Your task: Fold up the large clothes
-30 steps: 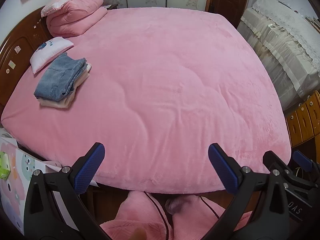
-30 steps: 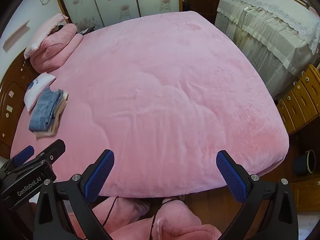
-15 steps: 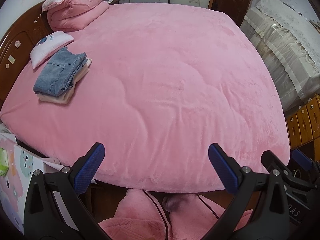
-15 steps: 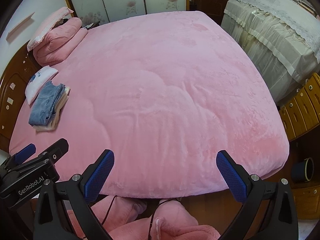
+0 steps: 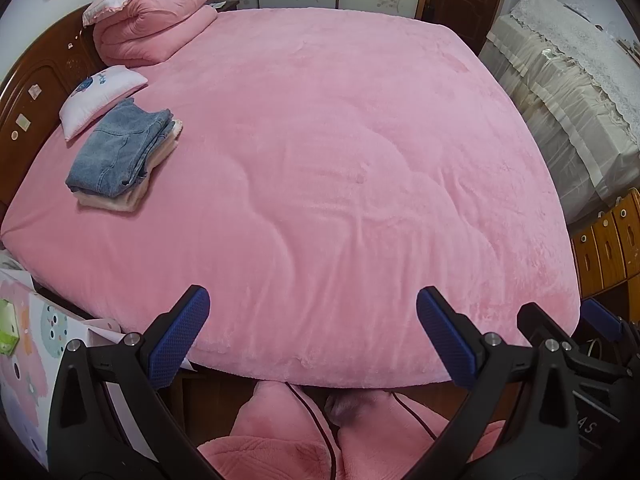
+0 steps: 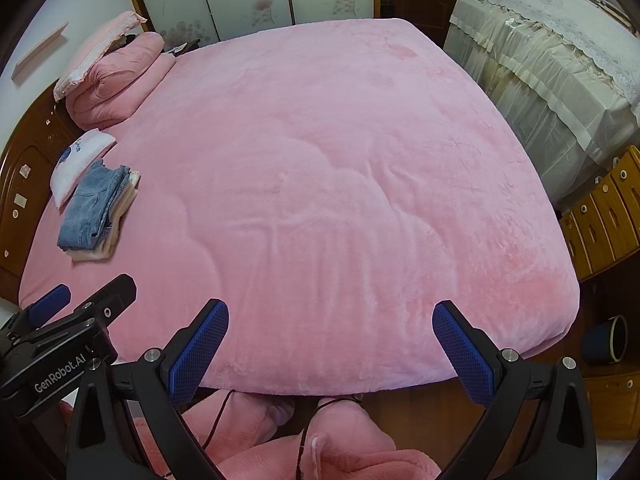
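Observation:
A folded pair of blue jeans (image 5: 120, 148) lies on top of a folded cream garment (image 5: 132, 196) at the left side of the pink bed (image 5: 340, 160); the stack also shows in the right wrist view (image 6: 94, 212). My left gripper (image 5: 312, 320) is open and empty, held above the bed's near edge. My right gripper (image 6: 330, 332) is open and empty beside it, also over the near edge. Both grippers are far from the stack.
A rolled pink quilt with a pillow (image 5: 152, 28) and a small white pillow (image 5: 100, 96) lie by the wooden headboard (image 5: 28, 92). A cloth-covered cabinet (image 6: 560, 60) and wooden drawers (image 6: 600, 216) stand right of the bed. Pink-clad legs (image 5: 320, 440) are below.
Both grippers have risen and tilted slightly, so the bed and the stack sit lower in view. Jaws stay open and empty.

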The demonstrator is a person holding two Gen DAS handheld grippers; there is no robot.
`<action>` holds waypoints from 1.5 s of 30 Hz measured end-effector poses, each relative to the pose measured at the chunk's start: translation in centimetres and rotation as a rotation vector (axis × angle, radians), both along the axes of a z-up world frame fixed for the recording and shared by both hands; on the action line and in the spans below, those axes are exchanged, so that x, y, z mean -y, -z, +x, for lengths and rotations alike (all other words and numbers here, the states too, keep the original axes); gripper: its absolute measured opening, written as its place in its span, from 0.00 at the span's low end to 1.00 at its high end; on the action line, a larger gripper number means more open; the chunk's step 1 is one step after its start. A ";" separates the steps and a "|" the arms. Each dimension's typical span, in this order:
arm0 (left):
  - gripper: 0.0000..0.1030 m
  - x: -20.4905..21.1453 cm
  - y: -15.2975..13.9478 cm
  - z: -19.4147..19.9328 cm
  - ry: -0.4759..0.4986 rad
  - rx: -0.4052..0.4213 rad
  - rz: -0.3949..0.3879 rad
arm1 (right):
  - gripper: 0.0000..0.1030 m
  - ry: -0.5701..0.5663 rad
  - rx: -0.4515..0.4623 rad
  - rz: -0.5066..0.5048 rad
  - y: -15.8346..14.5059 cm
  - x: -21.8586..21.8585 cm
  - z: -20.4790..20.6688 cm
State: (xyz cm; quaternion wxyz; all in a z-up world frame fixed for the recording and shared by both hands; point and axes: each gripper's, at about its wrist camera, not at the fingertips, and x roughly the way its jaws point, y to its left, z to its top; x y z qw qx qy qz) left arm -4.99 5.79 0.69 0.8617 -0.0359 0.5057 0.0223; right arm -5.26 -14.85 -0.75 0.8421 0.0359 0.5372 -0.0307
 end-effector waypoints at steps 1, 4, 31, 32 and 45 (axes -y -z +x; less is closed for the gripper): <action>0.99 0.0 0.0 0.0 0.000 -0.001 0.000 | 1.00 0.000 -0.001 0.000 0.0 0.0 0.0; 0.99 0.0 0.0 0.0 -0.001 -0.002 0.000 | 1.00 0.004 -0.003 -0.001 0.0 -0.3 -0.2; 0.99 -0.5 0.0 0.2 0.011 -0.017 0.002 | 1.00 0.013 -0.027 0.000 0.7 -0.7 0.1; 0.99 -0.5 0.0 0.2 0.011 -0.017 0.002 | 1.00 0.014 -0.027 0.000 0.6 -0.7 0.0; 0.99 -0.9 0.3 0.2 0.016 -0.022 0.006 | 1.00 0.017 -0.027 0.000 0.6 -0.9 -0.1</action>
